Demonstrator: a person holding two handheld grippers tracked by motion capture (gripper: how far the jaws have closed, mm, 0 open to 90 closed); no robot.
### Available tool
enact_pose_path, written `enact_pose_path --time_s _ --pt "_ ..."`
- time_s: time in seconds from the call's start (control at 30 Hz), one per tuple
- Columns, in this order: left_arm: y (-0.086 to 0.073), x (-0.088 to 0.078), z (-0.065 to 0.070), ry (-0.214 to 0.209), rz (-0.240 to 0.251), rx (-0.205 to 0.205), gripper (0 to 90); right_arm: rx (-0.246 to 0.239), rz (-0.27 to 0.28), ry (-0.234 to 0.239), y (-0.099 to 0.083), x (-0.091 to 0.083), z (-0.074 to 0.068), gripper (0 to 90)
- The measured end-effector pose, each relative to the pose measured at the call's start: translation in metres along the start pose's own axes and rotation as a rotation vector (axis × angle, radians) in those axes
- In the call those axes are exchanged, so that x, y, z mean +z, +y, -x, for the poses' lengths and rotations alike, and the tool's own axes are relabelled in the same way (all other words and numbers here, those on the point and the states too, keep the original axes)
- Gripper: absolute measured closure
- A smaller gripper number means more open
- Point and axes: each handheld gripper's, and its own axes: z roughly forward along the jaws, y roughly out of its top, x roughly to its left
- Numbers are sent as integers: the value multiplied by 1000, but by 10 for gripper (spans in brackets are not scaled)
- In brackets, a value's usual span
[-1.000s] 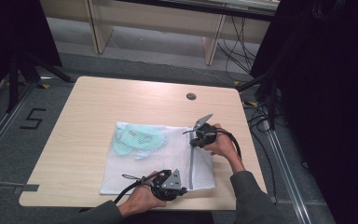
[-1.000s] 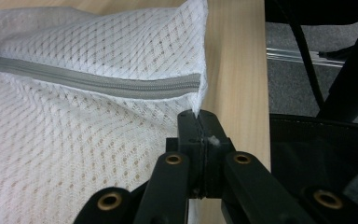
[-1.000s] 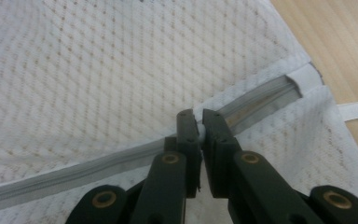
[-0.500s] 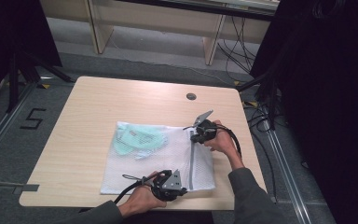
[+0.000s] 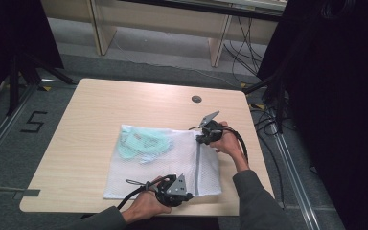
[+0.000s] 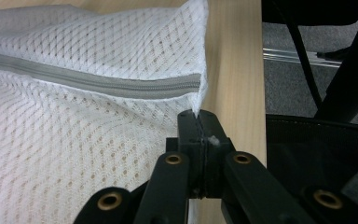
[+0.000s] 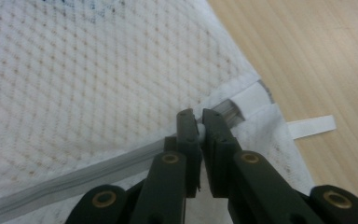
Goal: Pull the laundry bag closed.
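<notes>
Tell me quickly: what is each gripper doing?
Left gripper: shut on the mesh bag corner.
Right gripper: shut on the zipper pull.

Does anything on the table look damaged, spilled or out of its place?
Nothing stands out. The white mesh bag lies flat on the table with its zipper closed, a green item inside. Each tool pinches one zipper end: left tool, right tool.
</notes>
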Motion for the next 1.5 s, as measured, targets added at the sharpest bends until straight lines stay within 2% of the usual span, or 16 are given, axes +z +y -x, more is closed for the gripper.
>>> enact_pose_path --time_s 0.17,0.23,0.3,0.33,0.43,0.5,0.53,0.63,0.93,1.13,1.17,1.2,1.27,1.3,1.37,1.5 --pt "0 2 2 -9 -8 3 892 36 -18 -11 -2 0 1 866" --pt "0 1 1 -8 -7 1 891 11 -5 -16 -2 1 5 867" --pt "0 1 1 -9 -7 0 891 38 -1 -27 -3 1 5 866" --pt "0 1 0 -5 -8 2 891 18 4 -25 -2 1 7 867" --pt "0 1 1 -7 -6 0 891 43 -1 -37 -1 1 7 867" --pt "0 1 0 -4 -5 -2 891 13 12 -39 -1 3 9 866" --pt "0 1 0 -4 -5 1 891 37 8 -41 -1 2 8 867" --pt "0 1 1 -6 -4 -1 891 46 17 -58 0 3 8 867" --pt "0 2 0 -9 2 -5 891 29 31 -75 1 3 11 866" --pt "1 1 -3 -12 2 -12 888 47 39 -78 1 3 11 865" --pt "1 1 -3 -15 0 -11 888 74 32 -73 1 4 9 863" --pt "1 3 -3 -13 4 -20 888 47 41 -83 1 4 10 862" --pt "1 4 -4 -9 5 -19 888 37 38 -85 1 4 11 863" --pt "2 4 -5 -8 -4 -11 887 66 29 -92 1 3 9 863" --pt "2 4 -5 -7 3 -21 887 48 36 -100 1 3 11 864" --pt "2 6 -6 -1 -2 -12 885 66 30 -109 1 3 10 862"
